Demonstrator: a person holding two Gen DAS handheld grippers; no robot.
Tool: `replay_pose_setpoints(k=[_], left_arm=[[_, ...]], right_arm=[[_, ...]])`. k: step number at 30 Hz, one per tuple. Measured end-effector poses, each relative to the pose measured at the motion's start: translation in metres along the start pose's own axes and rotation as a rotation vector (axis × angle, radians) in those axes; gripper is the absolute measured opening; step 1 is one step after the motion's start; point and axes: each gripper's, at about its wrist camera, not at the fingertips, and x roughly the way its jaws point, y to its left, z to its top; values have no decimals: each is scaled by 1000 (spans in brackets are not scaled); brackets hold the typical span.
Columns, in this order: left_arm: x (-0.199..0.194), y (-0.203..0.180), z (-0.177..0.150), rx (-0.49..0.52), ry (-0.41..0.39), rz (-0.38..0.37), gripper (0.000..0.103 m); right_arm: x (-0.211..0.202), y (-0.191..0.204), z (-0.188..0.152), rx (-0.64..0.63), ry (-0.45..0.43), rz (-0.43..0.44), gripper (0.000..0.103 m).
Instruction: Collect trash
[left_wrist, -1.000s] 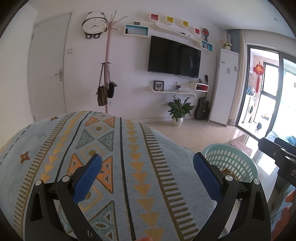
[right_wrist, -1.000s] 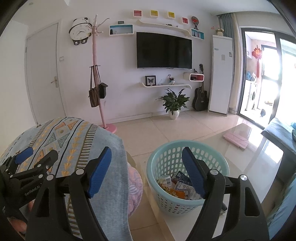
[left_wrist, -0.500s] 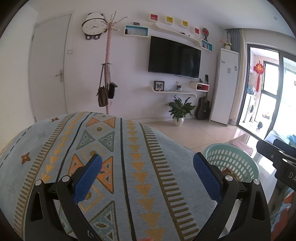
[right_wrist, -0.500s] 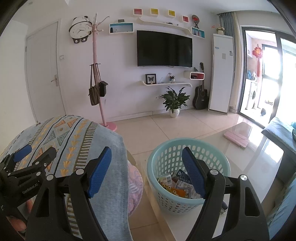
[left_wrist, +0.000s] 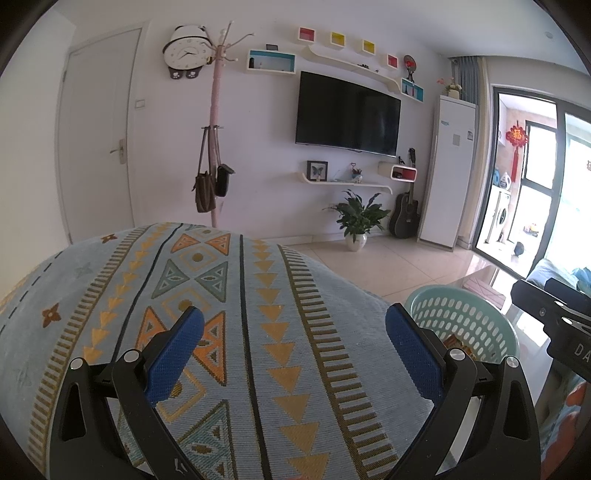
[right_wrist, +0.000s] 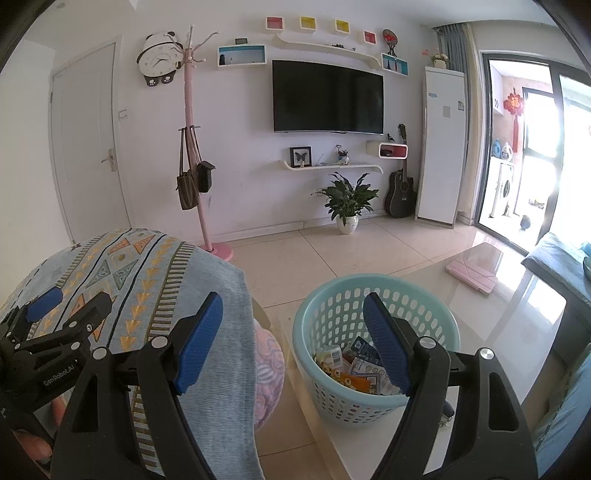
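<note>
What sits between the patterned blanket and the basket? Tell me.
In the right wrist view, a pink cushion and a strip of floor lie between the blanket and the basket.

Both grippers held wide apart, gripping nothing

The left gripper (left_wrist: 293, 345) filled the lower frame of its own view, blue pads (left_wrist: 173, 354) spread; the right gripper (right_wrist: 293, 334) did likewise, with the left one showing at its lower left

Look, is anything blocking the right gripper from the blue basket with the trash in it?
Nothing visible blocks it. The right gripper is open and empty, with the basket right ahead, wrappers inside. The patterned cushion sits off to its left.
</note>
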Motion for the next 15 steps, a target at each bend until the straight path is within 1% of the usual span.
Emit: replay_pose_setpoints(k=[15], left_arm=[[-2,-1,0,2,-1,-4,95]], right_arm=[[1,0,-1,6,3,-1,74]])
